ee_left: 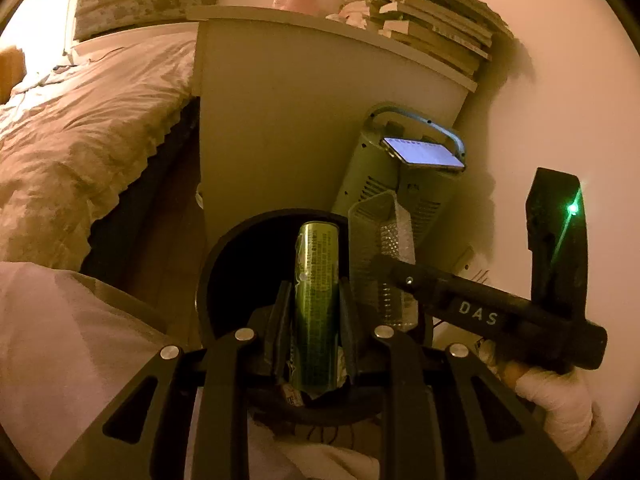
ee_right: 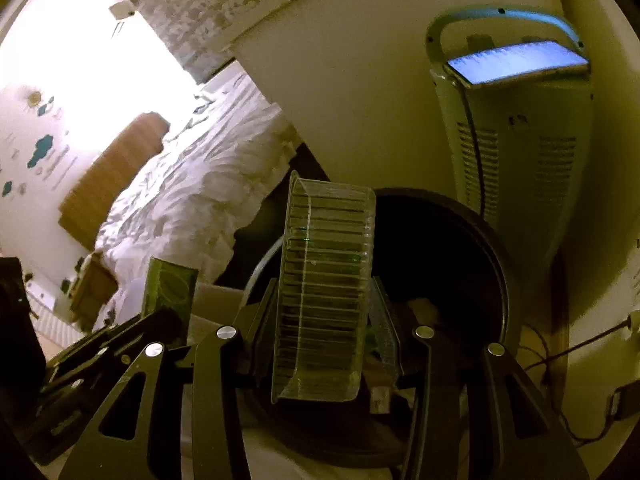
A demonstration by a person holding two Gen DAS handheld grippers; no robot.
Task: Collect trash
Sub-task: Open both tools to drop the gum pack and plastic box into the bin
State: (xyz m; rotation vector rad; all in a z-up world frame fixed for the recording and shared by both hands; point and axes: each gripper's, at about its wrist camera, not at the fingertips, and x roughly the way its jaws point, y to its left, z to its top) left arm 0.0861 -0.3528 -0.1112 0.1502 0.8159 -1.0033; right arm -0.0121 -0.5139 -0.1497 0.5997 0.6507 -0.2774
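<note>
Together, the left gripper clamps a green can and the right gripper clamps a clear ribbed tray, both held above the black bin beside the nightstand.

There are 2 grippers: the left gripper is clamped on 1 green can, and the right gripper is clamped on 1 clear ribbed plastic container. Below them stands 1 round black bin. Around it are 1 white bedside cabinet, 1 pale heater with 1 lit phone lying on its top, 1 bed and 1 stack of books; how many books it holds cannot be counted
</note>
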